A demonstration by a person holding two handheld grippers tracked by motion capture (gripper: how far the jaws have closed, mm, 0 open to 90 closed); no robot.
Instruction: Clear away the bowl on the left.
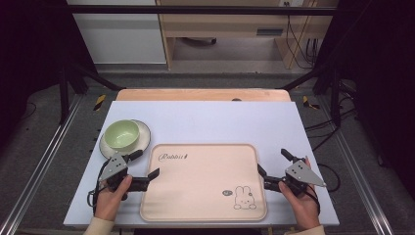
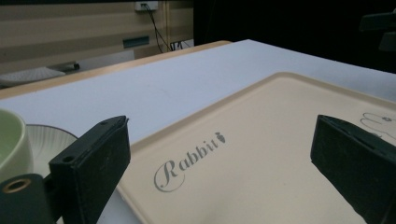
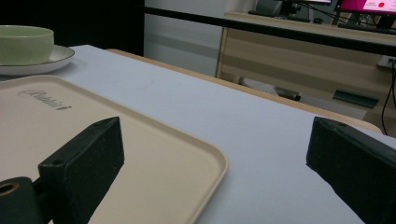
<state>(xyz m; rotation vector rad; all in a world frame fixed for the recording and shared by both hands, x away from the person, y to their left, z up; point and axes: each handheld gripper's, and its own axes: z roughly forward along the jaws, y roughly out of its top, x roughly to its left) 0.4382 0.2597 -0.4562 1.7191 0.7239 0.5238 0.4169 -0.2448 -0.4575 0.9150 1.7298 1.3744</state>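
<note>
Matt beige plastic tray [image 1: 205,196], glossy bowl [image 1: 121,133]

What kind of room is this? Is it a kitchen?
Probably a lab or office set up for recording, not a kitchen: a black metal frame surrounds the white table, cables hang by a wooden desk, and a computer screen glows.

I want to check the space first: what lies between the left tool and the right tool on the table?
In the high view, the beige tray lies between the left tool and the right tool; its surface is bare apart from its print.
</note>
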